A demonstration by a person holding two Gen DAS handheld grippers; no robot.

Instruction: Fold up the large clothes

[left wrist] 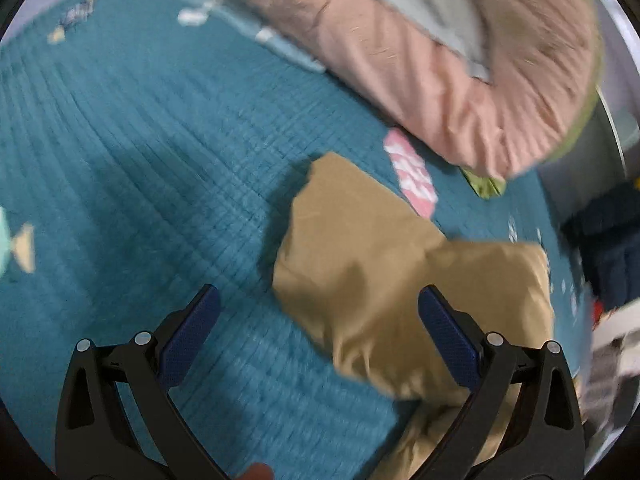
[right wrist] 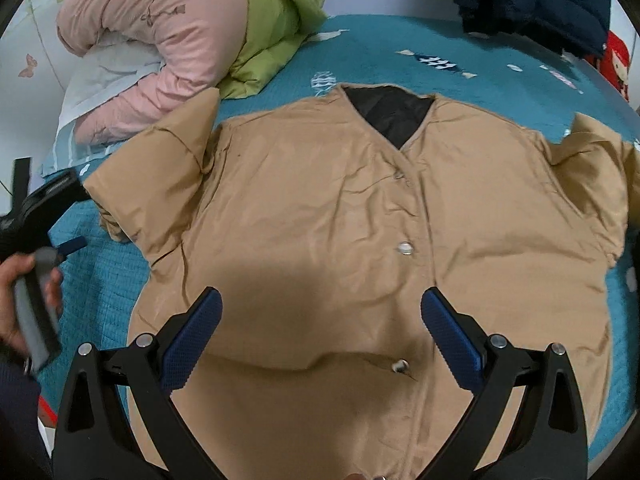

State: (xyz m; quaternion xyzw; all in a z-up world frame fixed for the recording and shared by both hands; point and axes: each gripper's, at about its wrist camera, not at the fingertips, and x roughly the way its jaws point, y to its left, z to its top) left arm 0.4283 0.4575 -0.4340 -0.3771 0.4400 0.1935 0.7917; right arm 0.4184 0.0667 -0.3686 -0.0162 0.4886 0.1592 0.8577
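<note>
A tan padded jacket (right wrist: 320, 216) with a black lining and snap buttons lies front-up, spread flat on the teal bedspread (right wrist: 400, 48). My right gripper (right wrist: 320, 312) is open and empty, hovering above the jacket's lower front. The jacket's left sleeve (left wrist: 360, 248) shows in the left wrist view, bent on the bedspread. My left gripper (left wrist: 318, 308) is open and empty just above that sleeve's edge. The left gripper body (right wrist: 44, 208) shows at the left of the right wrist view, held by a hand.
A pink quilt (right wrist: 160, 40) and a green quilt (right wrist: 272, 28) are piled at the bed's far left. The pink quilt (left wrist: 460, 80) lies beyond the sleeve. A dark blue jacket (right wrist: 532, 0) and a red toy (right wrist: 616, 64) sit far right.
</note>
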